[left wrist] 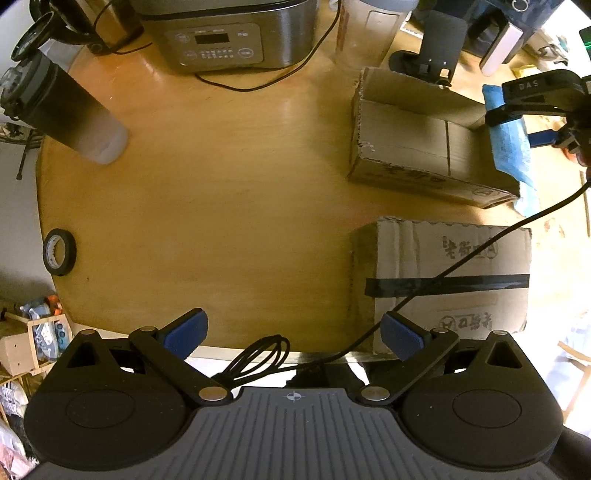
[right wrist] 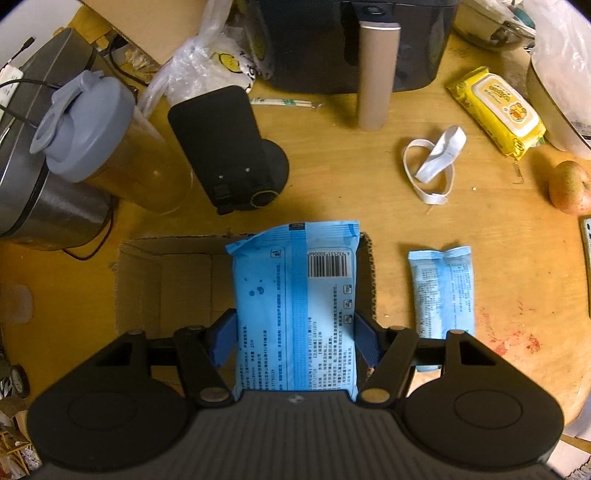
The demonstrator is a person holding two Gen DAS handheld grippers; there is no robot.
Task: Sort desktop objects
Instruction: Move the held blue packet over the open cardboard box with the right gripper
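My right gripper (right wrist: 295,338) is shut on a large blue wipes pack (right wrist: 295,295), barcode side up, which hangs over the right part of an open cardboard box (right wrist: 166,284). The left wrist view shows the same pack (left wrist: 509,147) clamped by the right gripper (left wrist: 517,107) above that open box (left wrist: 406,147). A smaller blue pack (right wrist: 443,291) lies on the wooden table (right wrist: 388,221) just right of the box. My left gripper (left wrist: 293,336) is open and holds nothing; it hovers over the table's near edge.
A taped closed carton (left wrist: 443,277), a black tape roll (left wrist: 59,252), a tumbler (left wrist: 62,110) and a cooker (left wrist: 229,33) stand around. Near the box are a lidded cup (right wrist: 110,147), a black stand (right wrist: 229,147), a white strap (right wrist: 432,166), yellow wipes (right wrist: 495,110) and an apple (right wrist: 570,186).
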